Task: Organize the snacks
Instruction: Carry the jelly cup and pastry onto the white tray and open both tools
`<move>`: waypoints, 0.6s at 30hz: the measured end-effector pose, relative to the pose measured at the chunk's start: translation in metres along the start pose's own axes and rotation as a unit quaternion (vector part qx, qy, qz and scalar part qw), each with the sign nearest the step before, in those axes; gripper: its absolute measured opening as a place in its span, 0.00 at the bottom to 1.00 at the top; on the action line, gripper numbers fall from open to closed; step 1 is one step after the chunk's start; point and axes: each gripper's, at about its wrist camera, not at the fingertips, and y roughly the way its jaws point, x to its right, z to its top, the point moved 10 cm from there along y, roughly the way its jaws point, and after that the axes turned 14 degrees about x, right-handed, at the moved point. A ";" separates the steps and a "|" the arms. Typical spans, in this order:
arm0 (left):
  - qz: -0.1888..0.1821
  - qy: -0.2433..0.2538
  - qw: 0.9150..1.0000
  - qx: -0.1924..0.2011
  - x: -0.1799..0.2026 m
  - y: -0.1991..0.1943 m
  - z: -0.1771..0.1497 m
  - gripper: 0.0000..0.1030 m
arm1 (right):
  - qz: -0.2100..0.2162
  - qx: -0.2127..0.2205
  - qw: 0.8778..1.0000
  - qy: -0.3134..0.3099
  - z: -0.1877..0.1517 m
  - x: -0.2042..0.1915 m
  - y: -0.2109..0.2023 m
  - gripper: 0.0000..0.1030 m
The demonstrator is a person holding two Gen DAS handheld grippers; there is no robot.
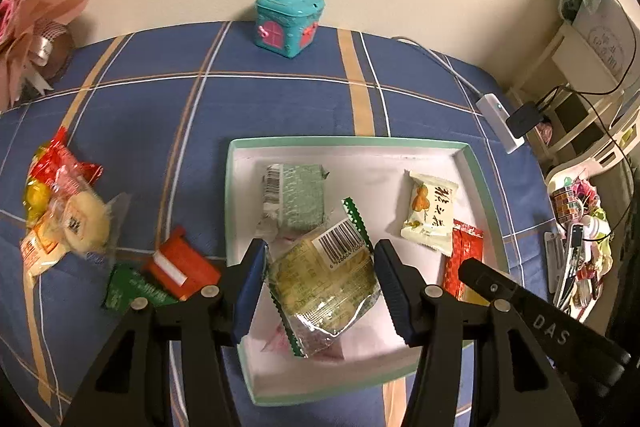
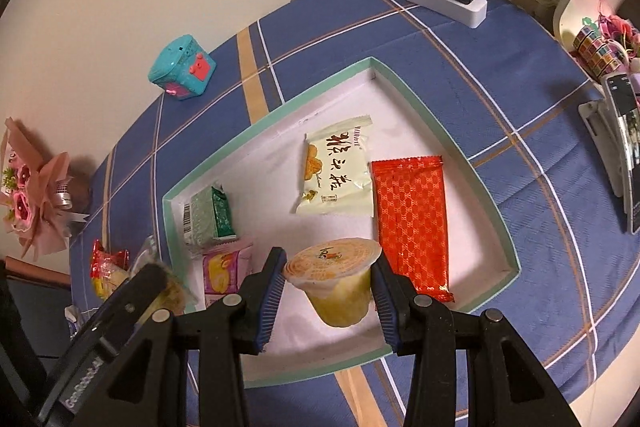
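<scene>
While the left tool [image 1: 320, 283] hangs over the near half of the white tray [image 1: 478, 163], its blue pads clamp a yellow-green snack packet [image 1: 324, 291] with a barcode on its upper end. Beyond it in the tray lie a green wrapped snack [image 1: 298, 197], a cream packet [image 1: 430, 213] and a red packet [image 1: 464, 259], the last partly hidden by the right tool's black body reaching in from the right. Left of the tray, on the blue plaid tabletop [image 1: 160, 107], sit an orange-red box [image 1: 182, 265], a green packet [image 1: 130, 289] and a heap of loose snacks [image 1: 60, 203]. A teal toy box [image 1: 289, 21] stands at the far edge by the wall, and a white power strip [image 1: 500, 121] lies to the right.

Seen from the right wrist, the right tool [image 2: 328, 291] grips a yellow jelly cup [image 2: 336, 279] by its sides above the tray's near part. Just beside the cup lies the red packet; the cream packet sits farther back, the green snack and a pink packet [image 2: 224, 273] to the left. Low on the left, the left tool's dark body covers some of the loose snacks.
</scene>
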 end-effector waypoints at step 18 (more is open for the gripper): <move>-0.024 -0.003 1.000 0.002 0.022 0.038 0.010 0.55 | -0.016 -0.005 1.000 -0.011 0.006 0.004 0.022 0.44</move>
